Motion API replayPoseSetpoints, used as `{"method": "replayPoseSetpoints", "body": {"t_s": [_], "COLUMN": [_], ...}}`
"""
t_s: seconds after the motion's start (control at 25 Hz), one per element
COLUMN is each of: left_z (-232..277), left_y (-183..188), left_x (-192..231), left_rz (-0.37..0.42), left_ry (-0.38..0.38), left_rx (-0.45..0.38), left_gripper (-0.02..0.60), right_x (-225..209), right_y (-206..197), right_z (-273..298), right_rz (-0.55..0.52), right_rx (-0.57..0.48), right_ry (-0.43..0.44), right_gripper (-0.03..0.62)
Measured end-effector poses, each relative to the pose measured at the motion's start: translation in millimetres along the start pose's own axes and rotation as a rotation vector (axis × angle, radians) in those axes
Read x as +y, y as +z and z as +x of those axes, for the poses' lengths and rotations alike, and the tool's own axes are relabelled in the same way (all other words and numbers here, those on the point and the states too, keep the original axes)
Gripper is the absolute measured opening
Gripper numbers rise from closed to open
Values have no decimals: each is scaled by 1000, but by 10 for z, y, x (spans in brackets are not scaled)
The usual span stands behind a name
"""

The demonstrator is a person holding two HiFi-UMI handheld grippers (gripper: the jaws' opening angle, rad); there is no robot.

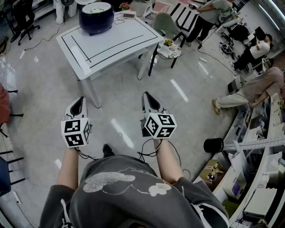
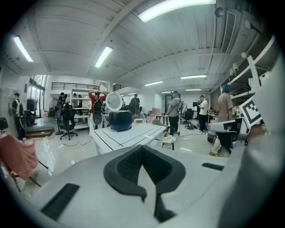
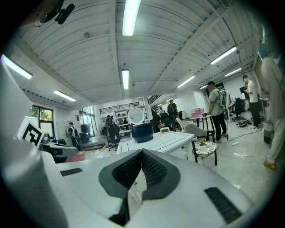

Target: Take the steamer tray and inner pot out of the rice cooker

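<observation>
While the person stands well back from the white worktop (image 1: 111,42), both tools are held out in front, over the floor. The left hand-held gripper (image 1: 79,100) has its jaws pressed together with nothing between them. The right hand-held gripper (image 1: 148,97) is the same, closed and empty. The dark rice cooker (image 1: 96,18) sits near the far corner of the worktop, its lid (image 2: 114,101) raised upright, well apart from both grippers. A small round table (image 1: 169,50) stands just beside the worktop's right leg.

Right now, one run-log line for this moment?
task: not started | left tool: shut, empty | right tool: shut, empty | rice cooker: on table, lid open | steamer tray: in cooker
</observation>
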State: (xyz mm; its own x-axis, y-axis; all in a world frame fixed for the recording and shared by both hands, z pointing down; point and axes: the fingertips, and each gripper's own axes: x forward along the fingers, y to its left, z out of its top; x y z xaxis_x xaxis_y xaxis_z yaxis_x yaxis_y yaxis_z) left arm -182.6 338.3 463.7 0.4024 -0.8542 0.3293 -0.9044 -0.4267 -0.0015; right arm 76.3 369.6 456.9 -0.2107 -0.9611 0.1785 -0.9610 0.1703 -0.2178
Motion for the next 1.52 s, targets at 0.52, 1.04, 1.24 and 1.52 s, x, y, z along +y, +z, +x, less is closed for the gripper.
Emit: {"method": "replayPoseSetpoints", "body": {"t_s": [0.52, 1.04, 1.24, 1.52], "left_z": [-95, 248, 327, 667], "left_y": [-185, -54, -142, -292], "left_x": [157, 452, 613, 865], "left_rz": [30, -106, -172, -234], "left_ry": [45, -118, -145, -90], "left_rx": [6, -76, -39, 4], "left_gripper": [8, 351, 380, 385], "right_x": [93, 367, 328, 83], "right_y": [-170, 165, 128, 103], "right_z": [114, 446, 604, 1028], "right_rz": [7, 1, 49, 63], "right_rx": [35, -98, -67, -45], "right_ry": [12, 34, 28, 22], "right_gripper": [27, 301, 313, 316]}}
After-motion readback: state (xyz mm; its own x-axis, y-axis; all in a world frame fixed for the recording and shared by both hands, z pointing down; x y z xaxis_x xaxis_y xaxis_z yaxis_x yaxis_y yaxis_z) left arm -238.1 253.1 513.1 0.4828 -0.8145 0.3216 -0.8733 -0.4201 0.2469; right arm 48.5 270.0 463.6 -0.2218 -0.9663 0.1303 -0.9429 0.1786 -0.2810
